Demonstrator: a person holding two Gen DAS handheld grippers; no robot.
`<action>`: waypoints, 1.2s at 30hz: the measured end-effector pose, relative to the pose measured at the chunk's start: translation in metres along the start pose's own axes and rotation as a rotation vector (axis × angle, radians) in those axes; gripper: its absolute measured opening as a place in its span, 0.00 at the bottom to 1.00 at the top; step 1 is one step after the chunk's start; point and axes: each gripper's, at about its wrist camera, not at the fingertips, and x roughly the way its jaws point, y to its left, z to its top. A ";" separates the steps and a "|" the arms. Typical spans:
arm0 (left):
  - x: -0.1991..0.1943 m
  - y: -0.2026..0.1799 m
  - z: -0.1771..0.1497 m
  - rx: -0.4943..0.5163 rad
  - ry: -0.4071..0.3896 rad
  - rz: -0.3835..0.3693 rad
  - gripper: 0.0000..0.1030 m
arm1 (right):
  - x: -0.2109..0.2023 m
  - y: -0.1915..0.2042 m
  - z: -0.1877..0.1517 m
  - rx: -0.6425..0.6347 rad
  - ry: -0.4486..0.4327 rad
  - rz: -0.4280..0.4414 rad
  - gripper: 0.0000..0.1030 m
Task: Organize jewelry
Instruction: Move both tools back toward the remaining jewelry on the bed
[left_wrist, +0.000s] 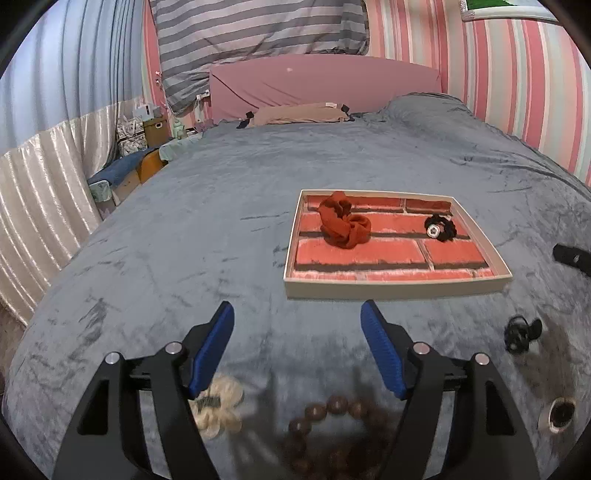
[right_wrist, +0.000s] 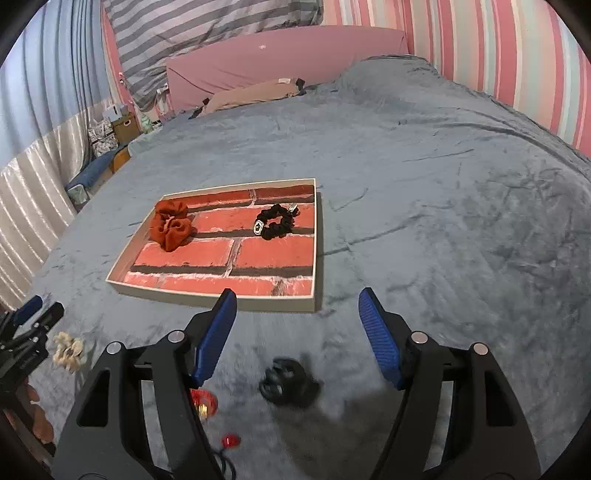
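Observation:
A shallow tray (left_wrist: 397, 288) (right_wrist: 221, 301) with a red brick-pattern bottom lies on the grey bedspread. Inside it rest a rust-red scrunchie (left_wrist: 343, 225) (right_wrist: 171, 225) and a black scrunchie with a white charm (left_wrist: 441, 227) (right_wrist: 275, 221). My left gripper (left_wrist: 297, 321) hangs open and empty above a brown wooden bead bracelet (left_wrist: 332, 432) and a cream flower hair clip (left_wrist: 218, 406) (right_wrist: 68, 350). My right gripper (right_wrist: 297, 308) is open and empty over a black hair claw (right_wrist: 284, 382) (left_wrist: 521, 332), with a red bangle (right_wrist: 202, 402) and a small red bead (right_wrist: 231, 441) beside it.
A small ring-like piece (left_wrist: 559, 413) lies at the right on the bedspread (left_wrist: 221, 229). A tan pillow (left_wrist: 299, 112) and pink headboard (left_wrist: 325, 85) are at the far end. White curtains (left_wrist: 40, 206) and bedside boxes (left_wrist: 153, 123) line the left; striped wall on the right.

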 end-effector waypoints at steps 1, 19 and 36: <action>-0.004 0.000 -0.003 0.000 0.000 0.001 0.68 | -0.009 -0.002 -0.002 -0.008 -0.005 0.001 0.66; -0.049 0.005 -0.065 -0.017 0.027 0.004 0.73 | -0.069 -0.010 -0.093 -0.066 0.007 -0.018 0.73; -0.017 0.018 -0.103 -0.053 0.095 -0.030 0.74 | -0.032 0.026 -0.144 -0.068 0.014 -0.025 0.73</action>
